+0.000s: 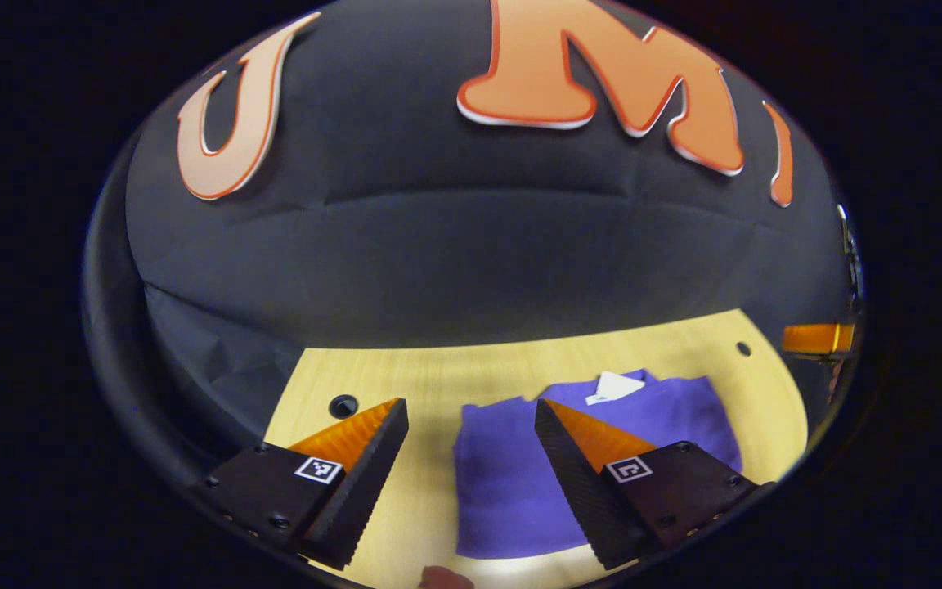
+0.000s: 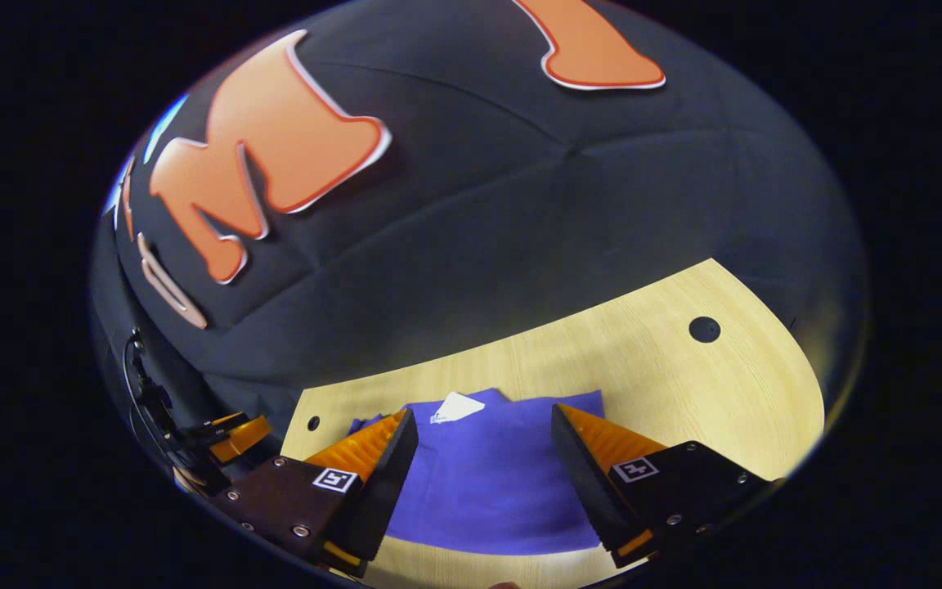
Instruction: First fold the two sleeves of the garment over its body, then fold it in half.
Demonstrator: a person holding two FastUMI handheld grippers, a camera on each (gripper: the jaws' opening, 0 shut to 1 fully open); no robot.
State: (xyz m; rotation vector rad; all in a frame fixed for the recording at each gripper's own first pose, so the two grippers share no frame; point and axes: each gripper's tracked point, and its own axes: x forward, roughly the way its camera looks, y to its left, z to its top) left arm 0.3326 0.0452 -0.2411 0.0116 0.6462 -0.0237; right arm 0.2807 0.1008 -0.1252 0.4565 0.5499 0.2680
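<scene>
A purple garment (image 1: 512,474) lies folded in a compact rectangle on the light wooden table (image 1: 430,376), with a white tag (image 1: 614,386) at its far edge. My left gripper (image 1: 471,421) hovers open above the garment's left edge, nothing between its fingers. In the right gripper view the same purple garment (image 2: 487,478) lies flat with its white tag (image 2: 455,406) at the far side, and my right gripper (image 2: 483,429) hangs open above its middle, holding nothing. The other gripper (image 2: 230,438) shows at the left edge of the right gripper view.
The table (image 2: 684,384) has round holes (image 1: 343,405) (image 2: 704,329) near its back corners. The black cloth wall stands right behind the table's far edge. Bare wood lies to the left (image 1: 405,507) and right (image 2: 724,409) of the garment.
</scene>
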